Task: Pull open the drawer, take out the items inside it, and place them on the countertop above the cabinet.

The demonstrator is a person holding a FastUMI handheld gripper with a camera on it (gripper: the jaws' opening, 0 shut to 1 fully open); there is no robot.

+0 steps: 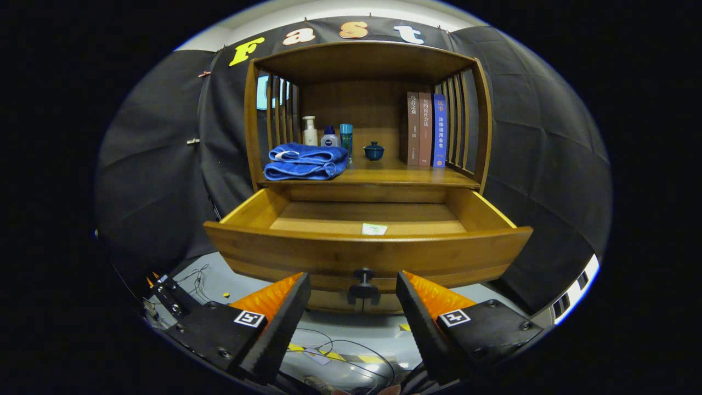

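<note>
The wooden drawer stands pulled out of the cabinet, its curved front facing me. Its dark round knob sits just ahead of my gripper, in line with the gap between the fingers. The gripper is open and holds nothing. Inside the drawer I see a bare wooden floor with a small white tag near the front wall. On the countertop above the drawer lies a folded blue towel, at its left side.
Behind the towel stand three bottles. A small blue lidded cup sits mid-shelf, and three upright books lean at the right. Slatted wooden sides and a top board enclose the shelf. Cables and yellow-black tape lie on the floor below.
</note>
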